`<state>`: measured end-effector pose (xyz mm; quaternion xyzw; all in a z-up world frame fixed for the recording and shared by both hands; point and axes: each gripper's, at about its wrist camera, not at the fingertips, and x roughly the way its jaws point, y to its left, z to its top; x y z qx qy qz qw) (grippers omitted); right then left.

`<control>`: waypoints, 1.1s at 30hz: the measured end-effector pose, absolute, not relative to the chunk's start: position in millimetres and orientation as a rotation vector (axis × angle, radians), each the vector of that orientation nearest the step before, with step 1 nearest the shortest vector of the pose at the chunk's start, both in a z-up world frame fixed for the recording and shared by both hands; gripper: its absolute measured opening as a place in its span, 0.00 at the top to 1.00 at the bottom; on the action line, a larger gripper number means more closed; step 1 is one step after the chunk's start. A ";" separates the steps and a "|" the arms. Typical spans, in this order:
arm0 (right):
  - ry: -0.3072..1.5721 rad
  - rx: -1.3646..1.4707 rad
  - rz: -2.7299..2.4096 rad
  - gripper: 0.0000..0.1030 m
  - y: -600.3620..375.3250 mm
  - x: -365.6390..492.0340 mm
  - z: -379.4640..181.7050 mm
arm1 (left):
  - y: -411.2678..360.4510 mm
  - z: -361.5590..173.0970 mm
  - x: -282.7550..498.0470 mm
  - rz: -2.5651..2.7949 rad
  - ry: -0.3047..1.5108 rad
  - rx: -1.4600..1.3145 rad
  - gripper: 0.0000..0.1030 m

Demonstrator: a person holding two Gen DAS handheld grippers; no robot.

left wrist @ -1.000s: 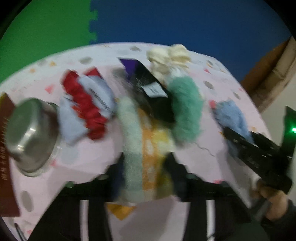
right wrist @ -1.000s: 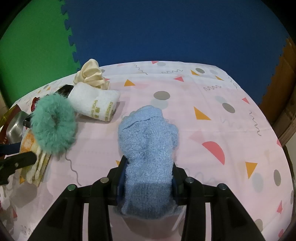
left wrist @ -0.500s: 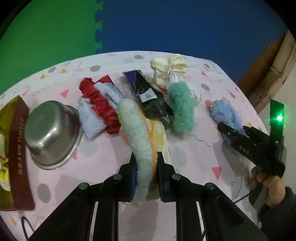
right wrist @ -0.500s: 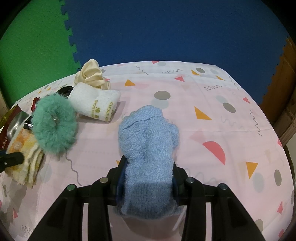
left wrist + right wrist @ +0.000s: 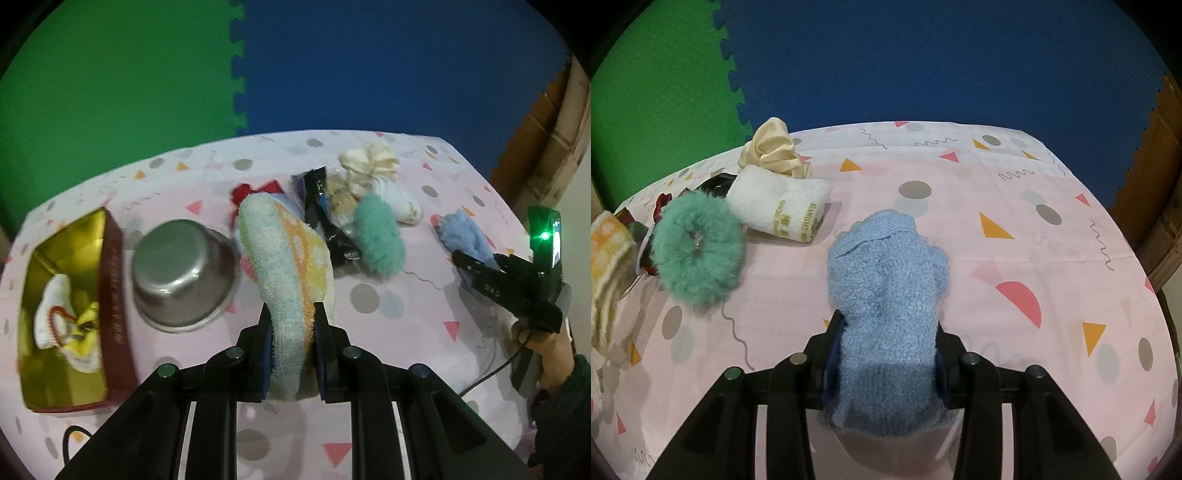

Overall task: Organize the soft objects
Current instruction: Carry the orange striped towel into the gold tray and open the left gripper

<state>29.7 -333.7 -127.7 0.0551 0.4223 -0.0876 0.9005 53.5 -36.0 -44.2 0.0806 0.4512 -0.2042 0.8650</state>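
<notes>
The striped towel (image 5: 286, 280), pale green, orange and yellow, is clamped between the two pads of the left gripper (image 5: 291, 350) and hangs clear of the table (image 5: 406, 332). The jaws are fully closed on the cloth. Behind it, toward the far edge, lie a red scrunchie (image 5: 255, 192), a black packet (image 5: 319, 206), a green furry scrunchie (image 5: 376, 240), a rolled white towel (image 5: 783, 205) and a cream scrunchie (image 5: 775, 151), grouped closely. An upturned steel bowl (image 5: 181, 269) sits just left of the striped towel; a gold-lined box (image 5: 66, 306) stands at the left edge with cloth items inside.

The right gripper (image 5: 886, 358) is closed on a blue towel (image 5: 886, 295), whose far end rests on the table near the right edge. A hand (image 5: 539, 343) holds this gripper's handle.
</notes>
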 end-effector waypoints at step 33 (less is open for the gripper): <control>0.877 0.104 -0.190 0.59 -331.8 29.8 -128.1 | 190.3 -43.9 142.4 0.072 1.010 -0.002 0.83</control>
